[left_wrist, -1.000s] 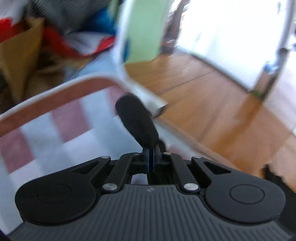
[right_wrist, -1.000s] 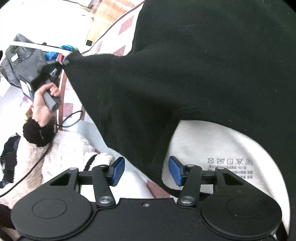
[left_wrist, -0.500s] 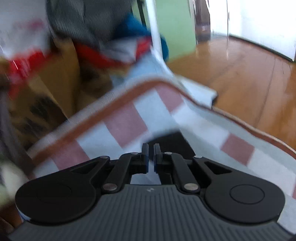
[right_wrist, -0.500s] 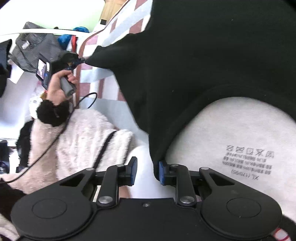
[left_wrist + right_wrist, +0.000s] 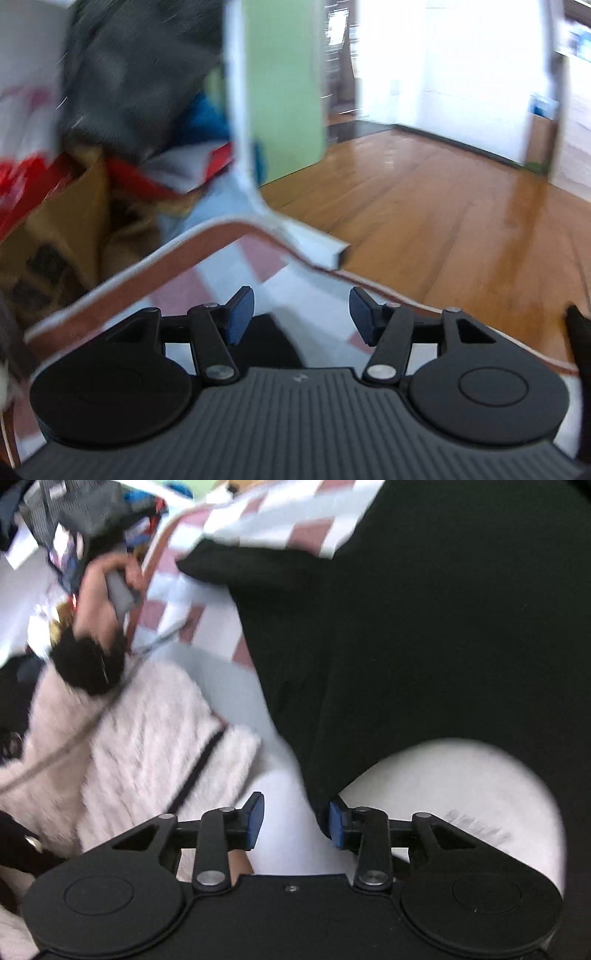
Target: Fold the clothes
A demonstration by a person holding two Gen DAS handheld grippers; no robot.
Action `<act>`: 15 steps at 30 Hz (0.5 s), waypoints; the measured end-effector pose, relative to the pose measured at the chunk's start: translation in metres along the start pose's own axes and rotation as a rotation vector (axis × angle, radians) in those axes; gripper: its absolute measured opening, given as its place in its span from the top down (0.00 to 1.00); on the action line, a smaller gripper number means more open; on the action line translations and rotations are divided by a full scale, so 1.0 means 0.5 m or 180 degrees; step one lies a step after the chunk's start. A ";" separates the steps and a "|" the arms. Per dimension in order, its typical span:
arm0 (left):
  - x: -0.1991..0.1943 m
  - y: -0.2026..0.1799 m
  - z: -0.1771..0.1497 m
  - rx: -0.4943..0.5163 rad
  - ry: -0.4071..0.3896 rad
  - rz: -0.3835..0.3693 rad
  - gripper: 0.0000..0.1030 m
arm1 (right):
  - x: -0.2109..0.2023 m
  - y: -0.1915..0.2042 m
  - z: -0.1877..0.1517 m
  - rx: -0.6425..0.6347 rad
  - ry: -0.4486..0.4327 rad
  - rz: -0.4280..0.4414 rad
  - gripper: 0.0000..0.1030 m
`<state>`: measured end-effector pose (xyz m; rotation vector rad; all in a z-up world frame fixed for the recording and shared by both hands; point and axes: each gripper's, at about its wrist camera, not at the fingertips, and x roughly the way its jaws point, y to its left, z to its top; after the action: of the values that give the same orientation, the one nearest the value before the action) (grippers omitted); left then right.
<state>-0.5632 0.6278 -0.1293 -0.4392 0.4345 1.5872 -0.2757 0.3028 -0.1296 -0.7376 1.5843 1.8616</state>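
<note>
A black garment (image 5: pixel 424 635) with a white fleece lining (image 5: pixel 461 786) lies on a checked red, white and pale blue cloth (image 5: pixel 266 520). Its sleeve (image 5: pixel 236 566) lies flat, stretched toward the upper left. My right gripper (image 5: pixel 295 821) is open; the garment's hem edge lies just in front of its right finger. My left gripper (image 5: pixel 301 314) is open and empty above the checked cloth (image 5: pixel 229 280), with a bit of black fabric (image 5: pixel 266 343) just below its jaws. The left hand on its handle (image 5: pixel 118 590) shows in the right wrist view.
A heap of bags and clothes (image 5: pixel 110 122) stands beyond the cloth's brown-trimmed edge (image 5: pixel 147 266). A white frame (image 5: pixel 251 147) and a green panel (image 5: pixel 284 92) rise there. Wooden floor (image 5: pixel 443 221) lies to the right. The person's fluffy pale sleeve (image 5: pixel 140 738) lies at the left.
My left gripper has opened and let go of the black sleeve, which now lies flat on the cloth. My right gripper closed to a narrow gap, then opened again at the hem.
</note>
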 end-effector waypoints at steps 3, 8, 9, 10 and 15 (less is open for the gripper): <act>0.009 -0.056 -0.011 0.0060 0.0324 -0.0802 0.45 | -0.070 -0.028 0.032 0.0063 -0.0293 0.0025 0.58; 0.063 -0.170 -0.039 -0.1070 0.1766 -0.2501 0.45 | -0.143 -0.077 0.119 0.0009 -0.0529 -0.0501 0.56; 0.065 -0.206 -0.039 -0.1004 0.1862 -0.2577 0.45 | -0.141 -0.079 0.138 -0.0079 -0.0522 -0.0637 0.56; 0.063 -0.248 -0.036 -0.0786 0.1883 -0.2524 0.45 | -0.140 -0.089 0.163 -0.0073 -0.0525 -0.0686 0.56; 0.059 -0.421 -0.069 0.0126 0.1451 -0.2496 0.44 | -0.159 -0.127 0.282 0.0118 -0.0816 -0.0766 0.56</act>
<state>-0.3543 0.6469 -0.1768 -0.8283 0.5484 0.7117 -0.1810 0.4444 -0.0942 -0.6157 1.3041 1.6729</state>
